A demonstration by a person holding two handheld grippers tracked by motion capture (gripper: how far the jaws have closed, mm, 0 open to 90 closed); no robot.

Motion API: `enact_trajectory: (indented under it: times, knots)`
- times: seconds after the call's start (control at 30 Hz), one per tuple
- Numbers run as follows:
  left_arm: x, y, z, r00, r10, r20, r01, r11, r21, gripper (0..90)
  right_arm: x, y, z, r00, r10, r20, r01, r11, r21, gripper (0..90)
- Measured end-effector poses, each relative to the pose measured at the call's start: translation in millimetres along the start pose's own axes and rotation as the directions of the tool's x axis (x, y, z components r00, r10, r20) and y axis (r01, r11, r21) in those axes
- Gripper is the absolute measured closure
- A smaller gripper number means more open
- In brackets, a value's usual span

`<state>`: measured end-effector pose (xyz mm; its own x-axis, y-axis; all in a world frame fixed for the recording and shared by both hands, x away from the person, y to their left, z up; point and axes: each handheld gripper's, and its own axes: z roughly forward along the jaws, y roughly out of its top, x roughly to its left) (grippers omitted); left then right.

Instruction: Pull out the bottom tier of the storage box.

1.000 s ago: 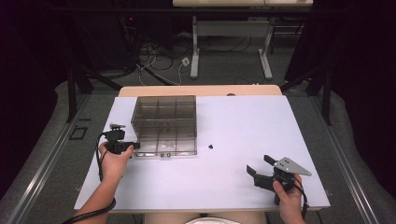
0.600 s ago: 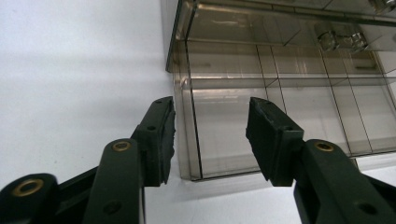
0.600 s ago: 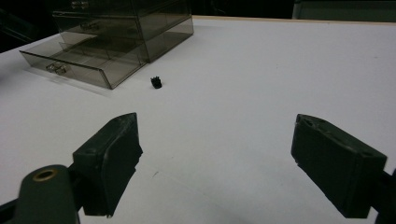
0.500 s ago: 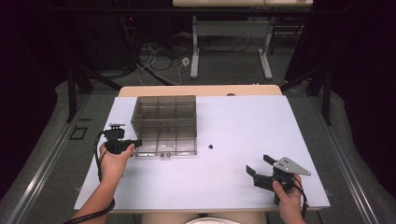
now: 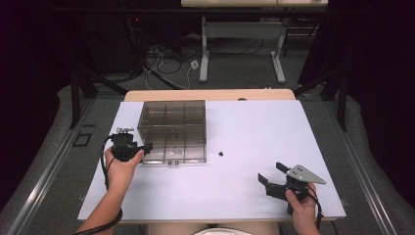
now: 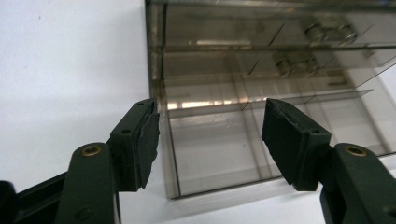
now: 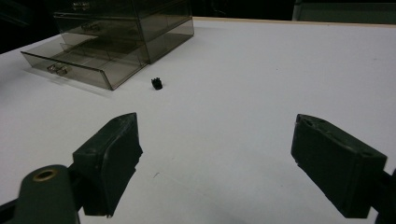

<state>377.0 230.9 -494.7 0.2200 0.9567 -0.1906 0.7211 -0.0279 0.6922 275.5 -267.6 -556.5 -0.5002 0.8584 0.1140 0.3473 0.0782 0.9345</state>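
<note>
At a white table (image 5: 244, 127), a person works two handheld grippers around a smoky clear drawer cabinet (image 5: 172, 128) that stands toward 10 o'clock on the tabletop in the high view. The left gripper (image 5: 145, 147) sits at the cabinet's near left corner, about 9 o'clock from the table's centre, held in the person's left hand (image 5: 120, 166); in the left gripper view (image 6: 210, 135) its jaws stand moderately apart with nothing clamped between them, the left jaw outside the cabinet's corner and the right jaw in front of the lowest drawer (image 6: 261, 140), which is pulled out slightly. Whether either pad touches the plastic cannot be told. The right gripper (image 5: 272, 178) rests low at about 5 o'clock, well apart from the cabinet, gripped by the right hand (image 5: 301, 208); in the right gripper view (image 7: 217, 158) its jaws gape wide over bare tabletop and hold nothing. A small black part (image 5: 221, 153) lies alone on the table just right of the cabinet's front, between the two grippers, and shows at 11 o'clock beyond the right gripper's jaws (image 7: 157, 83), near the protruding drawer front with its metal handle (image 7: 58, 69)
</note>
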Motion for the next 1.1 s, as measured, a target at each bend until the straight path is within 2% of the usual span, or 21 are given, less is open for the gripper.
enact_trajectory:
  times: [0.13,0.33,0.53,0.7,0.77,1.0,1.1]
  knots:
    - [-4.1,1.9,-3.2,0.9999,0.011,0.007,-0.011,0.9995,-0.03,36.1,0.0,0.0,-0.3,1.0,-0.003,0.0,0.003,1.0,0.001,15.1]
    - [-12.7,4.0,-6.8,0.9993,0.031,0.023,-0.03,0.9985,-0.046,35.4,0.0,-0.1,-0.1,1.0,-0.001,-0.002,0.001,1.0,0.001,15.1]
    - [-23.5,4.6,-8.0,0.9964,0.068,0.051,-0.065,0.9963,-0.055,20.7,0.9,-0.1,0.0,1.0,0.0,-0.006,0.0,1.0,0.007,15.1]
    - [-32.6,5.6,-8.1,0.9941,0.075,0.078,-0.069,0.9947,-0.075,14.3,1.0,-0.2,0.6,1.0,0.0,-0.007,0.0,1.0,0.005,15.1]
    - [-35.4,6.4,-8.1,0.9924,0.082,0.092,-0.075,0.9945,-0.074,9.0,1.3,-0.2,0.6,1.0,0.0,-0.006,0.0,1.0,0.006,15.1]
    - [-47.3,8.0,-5.7,0.9873,0.1,0.124,-0.09,0.9929,-0.077,0.4,1.4,-0.1,1.3,1.0,-0.004,-0.009,0.004,1.0,0.005,15.1]
    - [-52.4,8.6,-4.0,0.986,0.101,0.133,-0.09,0.9923,-0.085,0.4,1.5,-0.1,1.4,0.9999,0.0,-0.011,0.0,1.0,0.008,15.1]
